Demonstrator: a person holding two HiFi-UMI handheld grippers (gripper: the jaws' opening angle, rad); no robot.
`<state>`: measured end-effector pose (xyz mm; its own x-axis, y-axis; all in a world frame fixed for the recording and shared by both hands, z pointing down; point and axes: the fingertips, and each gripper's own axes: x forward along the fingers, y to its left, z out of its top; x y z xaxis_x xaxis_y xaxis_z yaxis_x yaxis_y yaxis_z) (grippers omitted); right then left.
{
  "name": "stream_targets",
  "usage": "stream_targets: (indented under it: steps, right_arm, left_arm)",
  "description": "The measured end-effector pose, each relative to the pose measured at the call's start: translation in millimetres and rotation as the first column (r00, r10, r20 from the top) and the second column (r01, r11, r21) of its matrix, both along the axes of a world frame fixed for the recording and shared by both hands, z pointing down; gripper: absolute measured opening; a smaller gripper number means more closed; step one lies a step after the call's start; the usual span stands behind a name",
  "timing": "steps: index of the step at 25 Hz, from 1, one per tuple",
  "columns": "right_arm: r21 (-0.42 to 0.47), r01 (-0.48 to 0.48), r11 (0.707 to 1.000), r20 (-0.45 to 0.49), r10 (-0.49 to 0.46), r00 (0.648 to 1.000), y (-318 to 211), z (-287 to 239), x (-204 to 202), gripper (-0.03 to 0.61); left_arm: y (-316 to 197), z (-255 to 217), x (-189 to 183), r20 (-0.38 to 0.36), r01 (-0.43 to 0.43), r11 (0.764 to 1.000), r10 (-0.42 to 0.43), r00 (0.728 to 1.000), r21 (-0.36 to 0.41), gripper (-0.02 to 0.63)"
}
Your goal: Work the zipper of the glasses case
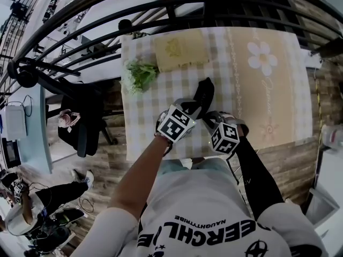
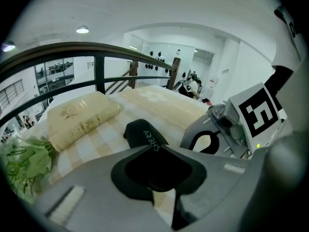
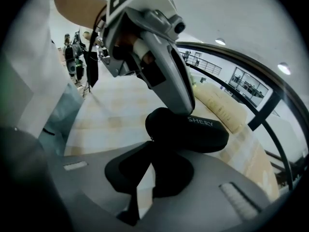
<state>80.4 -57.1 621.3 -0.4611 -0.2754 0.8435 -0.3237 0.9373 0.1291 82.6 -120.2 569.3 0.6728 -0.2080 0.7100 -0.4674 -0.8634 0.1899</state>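
The black glasses case [image 1: 204,92] lies on the checked tablecloth [image 1: 144,127], its long side pointing away from me. My left gripper [image 1: 188,110] straddles its near end, jaws shut on the case [image 2: 143,132]. In the right gripper view the left gripper's grey finger [image 3: 179,93] comes down against the case [image 3: 198,132], which bears the print SHERY. My right gripper [image 1: 210,121] sits at the case's near corner. Its dark pads meet at the tips, at the small zipper pull [image 3: 151,138], and a thin gap shows lower down. The right gripper [image 2: 217,132] shows beside the case in the left gripper view.
A cream book [image 1: 179,50] lies at the table's far side, with a bunch of green leaves [image 1: 139,74] left of it. A beige flower-print mat [image 1: 265,84] covers the right half. A dark metal railing [image 1: 161,7] runs behind the table. People sit on the floor below at left.
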Motion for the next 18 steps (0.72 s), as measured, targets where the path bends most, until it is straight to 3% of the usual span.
stream_targets:
  steps: [3, 5, 10, 14, 18]
  right_arm:
    - [0.002, 0.084, 0.997, -0.003, -0.084, 0.997, 9.4, -3.9, 9.1, 0.03]
    - [0.007, 0.08, 0.997, -0.026, -0.079, 0.996, 7.9, -3.2, 24.0, 0.03]
    - [0.045, -0.073, 0.996, -0.065, 0.075, 0.995, -18.4, -6.7, 68.9, 0.031]
    - [0.111, -0.195, 0.975, -0.106, 0.206, 0.973, -48.7, -9.9, 100.8, 0.031]
    - [0.12, -0.234, 0.965, -0.13, 0.249, 0.96, -61.4, -2.3, 113.4, 0.031]
  left_arm:
    - [2.4, -4.6, 4.0, -0.01, -0.01, 1.0, 0.01, 1.0, 0.018, 0.055]
    - [6.1, -7.9, 10.3, -0.025, -0.029, 0.999, 0.03, 0.999, 0.02, 0.055]
    - [13.6, -17.5, 31.3, -0.052, -0.08, 0.997, 0.081, 0.995, 0.021, 0.055]
    - [10.4, -17.1, 50.0, -0.043, -0.115, 0.993, 0.117, 0.992, 0.038, 0.055]
    - [-4.9, -12.9, 67.7, -0.015, -0.15, 0.985, 0.152, 0.988, 0.084, 0.055]
